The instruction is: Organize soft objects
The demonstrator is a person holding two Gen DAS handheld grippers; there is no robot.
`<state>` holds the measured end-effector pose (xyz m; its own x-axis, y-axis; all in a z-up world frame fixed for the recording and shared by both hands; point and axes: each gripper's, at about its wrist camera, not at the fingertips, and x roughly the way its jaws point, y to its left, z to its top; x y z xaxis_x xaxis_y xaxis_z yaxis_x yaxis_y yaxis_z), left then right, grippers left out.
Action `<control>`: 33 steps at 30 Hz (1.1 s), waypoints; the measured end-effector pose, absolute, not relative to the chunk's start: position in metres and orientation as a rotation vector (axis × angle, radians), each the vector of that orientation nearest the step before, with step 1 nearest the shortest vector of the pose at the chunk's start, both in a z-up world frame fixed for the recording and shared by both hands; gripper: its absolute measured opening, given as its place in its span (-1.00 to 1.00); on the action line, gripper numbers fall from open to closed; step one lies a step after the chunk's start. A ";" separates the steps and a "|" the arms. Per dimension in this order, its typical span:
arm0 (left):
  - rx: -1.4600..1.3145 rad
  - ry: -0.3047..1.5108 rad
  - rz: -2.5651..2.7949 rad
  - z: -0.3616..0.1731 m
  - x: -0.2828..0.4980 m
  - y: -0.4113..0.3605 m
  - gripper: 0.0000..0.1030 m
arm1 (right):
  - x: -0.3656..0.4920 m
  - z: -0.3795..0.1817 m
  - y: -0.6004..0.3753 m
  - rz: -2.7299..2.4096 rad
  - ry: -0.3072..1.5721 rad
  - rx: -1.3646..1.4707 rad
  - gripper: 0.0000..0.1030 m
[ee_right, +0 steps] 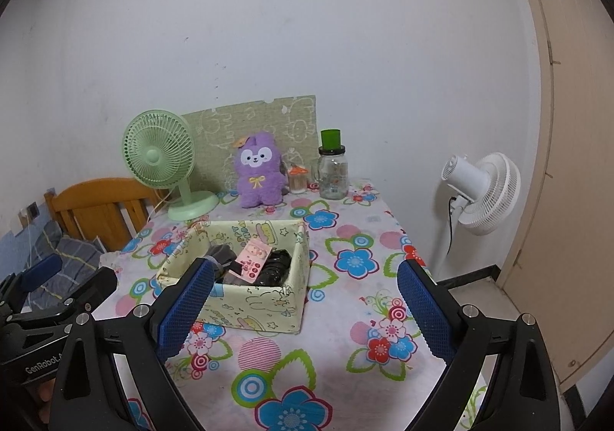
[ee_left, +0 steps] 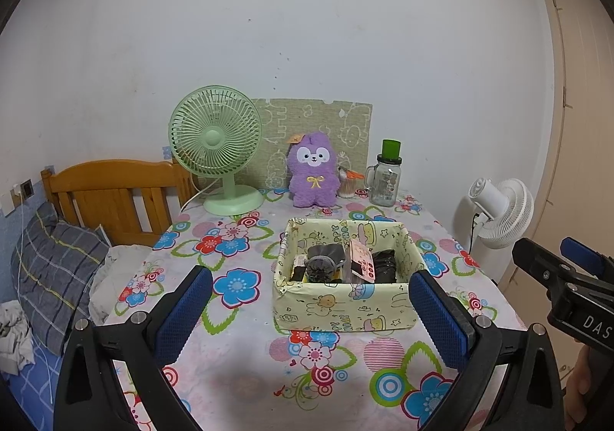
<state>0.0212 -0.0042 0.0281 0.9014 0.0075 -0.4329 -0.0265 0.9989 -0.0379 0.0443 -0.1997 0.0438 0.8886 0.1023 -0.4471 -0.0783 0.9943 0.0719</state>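
Observation:
A pale yellow cartoon-print fabric box (ee_left: 345, 306) (ee_right: 264, 306) sits mid-table. Inside lie a grey rolled sock (ee_left: 321, 262) (ee_right: 221, 253), a pink-labelled packet (ee_left: 360, 258) (ee_right: 255, 256) and a black bundle (ee_left: 385, 265) (ee_right: 277, 266). A purple plush toy (ee_left: 314, 174) (ee_right: 260, 175) stands upright at the back of the table. My left gripper (ee_left: 311, 316) is open and empty, held above the table in front of the box. My right gripper (ee_right: 307, 310) is open and empty, to the right of the box.
On the floral tablecloth (ee_left: 238, 285) (ee_right: 357, 262) stand a green desk fan (ee_left: 217, 147) (ee_right: 163, 166), a glass jar with a green lid (ee_left: 385, 177) (ee_right: 333, 170) and a toothpick holder (ee_left: 348, 183) (ee_right: 297, 179). A white floor fan (ee_left: 499, 212) (ee_right: 479, 193) stands right. A bed with wooden headboard (ee_left: 111, 193) (ee_right: 96, 212) lies left.

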 end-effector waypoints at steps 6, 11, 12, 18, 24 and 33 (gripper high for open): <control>-0.044 0.452 0.018 0.027 0.023 -0.004 0.99 | 0.046 0.042 -0.197 0.101 0.474 0.050 0.90; -0.046 0.459 0.023 0.026 0.024 -0.003 0.99 | 0.048 0.041 -0.196 0.101 0.478 0.048 0.90; -0.046 0.460 0.024 0.025 0.026 -0.004 0.99 | 0.048 0.041 -0.196 0.101 0.478 0.048 0.90; -0.046 0.462 0.023 0.025 0.026 -0.004 0.99 | 0.048 0.040 -0.196 0.101 0.479 0.047 0.90; -0.047 0.462 0.025 0.024 0.026 -0.004 0.99 | 0.049 0.040 -0.195 0.103 0.480 0.047 0.90; -0.047 0.465 0.025 0.023 0.028 -0.003 0.99 | 0.049 0.040 -0.195 0.102 0.481 0.046 0.90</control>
